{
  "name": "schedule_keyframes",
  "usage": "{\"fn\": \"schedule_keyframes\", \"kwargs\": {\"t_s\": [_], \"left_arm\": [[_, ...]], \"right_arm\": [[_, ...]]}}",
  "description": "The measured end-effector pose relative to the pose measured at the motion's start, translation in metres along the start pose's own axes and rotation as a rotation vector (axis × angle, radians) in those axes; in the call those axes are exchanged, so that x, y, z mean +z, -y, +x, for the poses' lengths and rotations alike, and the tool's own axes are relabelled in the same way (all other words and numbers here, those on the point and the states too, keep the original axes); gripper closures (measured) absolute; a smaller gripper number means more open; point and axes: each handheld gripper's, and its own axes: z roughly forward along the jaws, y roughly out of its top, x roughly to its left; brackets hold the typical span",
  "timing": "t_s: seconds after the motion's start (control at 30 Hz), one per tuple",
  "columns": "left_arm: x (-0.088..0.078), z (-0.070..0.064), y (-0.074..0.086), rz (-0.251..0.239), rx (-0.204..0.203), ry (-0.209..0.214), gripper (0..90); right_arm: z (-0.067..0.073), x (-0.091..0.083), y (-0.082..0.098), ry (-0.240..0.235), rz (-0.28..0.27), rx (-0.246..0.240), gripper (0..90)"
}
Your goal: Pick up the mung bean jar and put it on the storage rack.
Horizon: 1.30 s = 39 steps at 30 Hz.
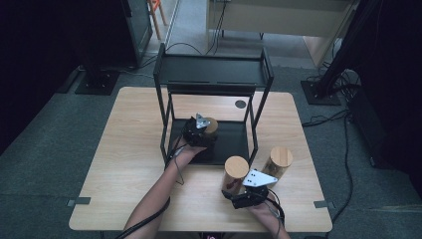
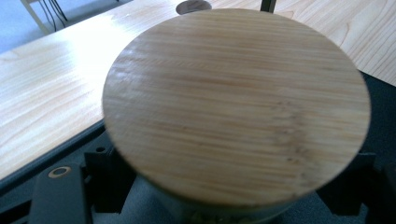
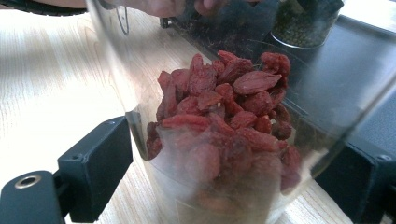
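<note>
The left gripper [image 1: 199, 130] has its jaws closed around a jar with a bamboo lid [image 2: 236, 105]; the jar sits between them on the lower shelf of the black rack [image 1: 234, 142], the lid right in front of the camera. The right gripper [image 1: 245, 191] holds a clear jar of dried red berries [image 3: 224, 135] between its jaws, pressed on both sides, standing on the counter [image 1: 129, 149]. Another wooden-lidded jar [image 1: 278, 160] stands just beyond the right jaws.

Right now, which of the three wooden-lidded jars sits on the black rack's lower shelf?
The jar in the left hand-held gripper. The other two stand on the table: one at the right hand-held gripper, one beside it.
</note>
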Motion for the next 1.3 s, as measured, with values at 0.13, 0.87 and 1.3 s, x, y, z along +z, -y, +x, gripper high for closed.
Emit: {"fn": "schedule_keyframes", "kwargs": {"t_s": [0.13,0.87,1.3], "left_arm": [[-0.002,0.000,0.001,-0.009,-0.007,0.012,20.2],[-0.014,-0.001,0.011,-0.026,-0.044,-0.008,20.2],[-0.021,-0.008,0.019,-0.016,-0.014,-0.036,20.2]], "right_arm": [[0.000,0.000,0.000,0.000,-0.001,0.000,10.1],[0.000,0.001,0.000,-0.003,0.001,0.003,10.1],[0.000,0.001,0.000,-0.002,0.005,0.003,10.1]]}}
